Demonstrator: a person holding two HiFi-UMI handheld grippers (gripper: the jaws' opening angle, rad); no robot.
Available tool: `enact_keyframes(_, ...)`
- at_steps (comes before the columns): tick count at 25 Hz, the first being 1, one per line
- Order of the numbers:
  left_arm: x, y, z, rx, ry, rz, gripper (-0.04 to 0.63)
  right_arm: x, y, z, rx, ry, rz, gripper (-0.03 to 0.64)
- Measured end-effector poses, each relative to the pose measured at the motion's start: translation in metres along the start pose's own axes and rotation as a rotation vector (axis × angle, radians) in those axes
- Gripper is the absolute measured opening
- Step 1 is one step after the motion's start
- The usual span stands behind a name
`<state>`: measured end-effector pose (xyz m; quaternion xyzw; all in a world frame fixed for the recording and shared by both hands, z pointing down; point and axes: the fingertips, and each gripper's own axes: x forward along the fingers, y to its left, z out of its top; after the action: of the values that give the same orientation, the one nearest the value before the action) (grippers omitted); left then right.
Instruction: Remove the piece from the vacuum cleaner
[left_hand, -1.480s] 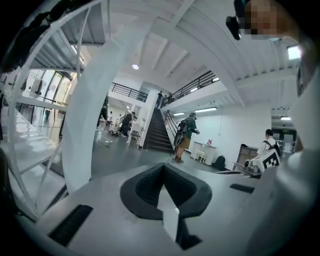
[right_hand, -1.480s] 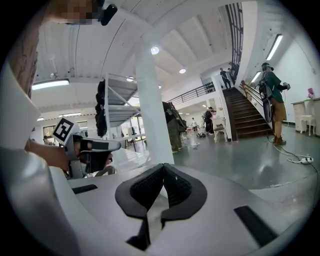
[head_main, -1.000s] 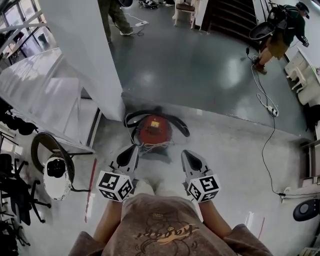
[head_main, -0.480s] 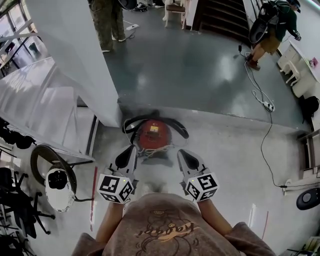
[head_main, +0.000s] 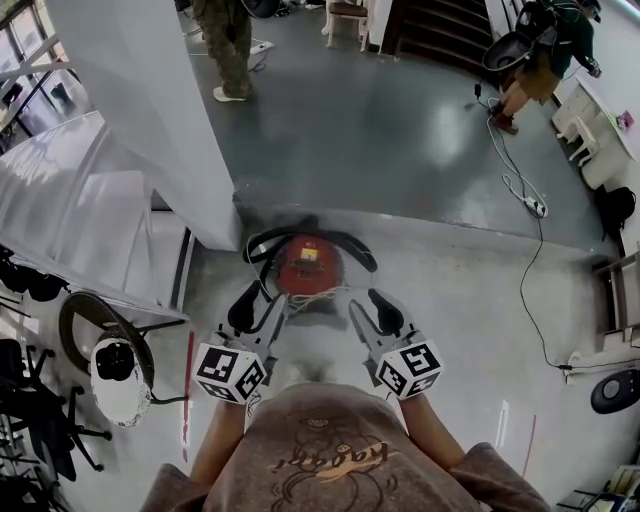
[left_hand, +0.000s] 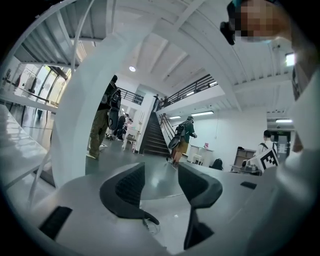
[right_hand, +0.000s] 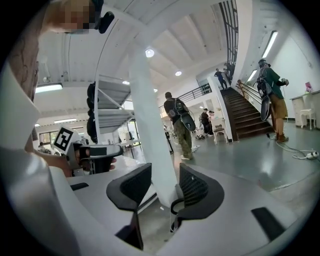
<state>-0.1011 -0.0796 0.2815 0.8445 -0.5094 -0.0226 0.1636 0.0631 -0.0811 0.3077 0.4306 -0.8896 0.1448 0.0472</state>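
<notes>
Head view first: the red vacuum cleaner (head_main: 308, 265) sits on the grey floor (head_main: 450, 300), right at the foot of the big white pillar (head_main: 150, 110), with its black hose (head_main: 300, 235) looped round the far side and some pale cord bunched on its near side. Both tools hang just on the near side of it, not touching. The left tool (head_main: 258, 302) is off the vacuum's near-left edge and the right tool (head_main: 370, 306) off its near-right edge. Both have just been opening, and both sets of jaws stand spread with only floor between them. Far off there's a person (head_main: 225, 40) walking past the pillar and another person (head_main: 545, 50) at far right by the stairs, plus a power strip (head_main: 536, 208) on a long cable.

Left gripper view: the left tool (left_hand: 162, 182) has its jaws clearly apart and nothing pinched. Through the gap you just get shiny floor, and a scrap of thin cord (left_hand: 150, 225) peeks out low down. The pillar (left_hand: 85, 125) fills the left, the staircase (left_hand: 152, 135) is far behind.

Right gripper view: the right tool (right_hand: 165, 187) is the same, jaws spread, gripping nothing. The pillar (right_hand: 150, 140) shows through the gap, well beyond it. A black curved bit (right_hand: 175, 207), probably the hose, shows low by the right jaw; can't tell if it touches. The left tool (right_hand: 95, 150) is visible off to the left.
</notes>
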Motion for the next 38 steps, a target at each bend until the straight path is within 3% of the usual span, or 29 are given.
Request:
enact_keyframes(3,0.003,-0.004,-0.002,-0.001,0.002,-0.040,0.237,0.002,0.005,-0.003,0.018,0.008,0.036,0.235)
enact_keyframes(6,0.005,-0.003,-0.004,-0.015,-0.001,-0.071,0.296,0.005,0.007,-0.004,0.015,0.007,0.035,0.258)
enact_keyframes(16,0.018,0.004,-0.023,0.044,0.101,-0.124,0.308,0.019,-0.003,-0.008,-0.028,0.053,0.036,0.262)
enact_keyframes(19,0.027,0.013,-0.039,0.027,0.144,-0.141,0.308,0.027,-0.006,-0.021,-0.054,0.100,0.056,0.262)
enact_keyframes(34,0.078,0.048,-0.159,-0.026,0.369,-0.208,0.308,0.065,-0.051,-0.138,-0.064,0.318,0.092,0.261)
enact_keyframes(38,0.091,0.053,-0.200,-0.010,0.424,-0.227,0.308,0.078,-0.059,-0.176,-0.054,0.356,0.117,0.261)
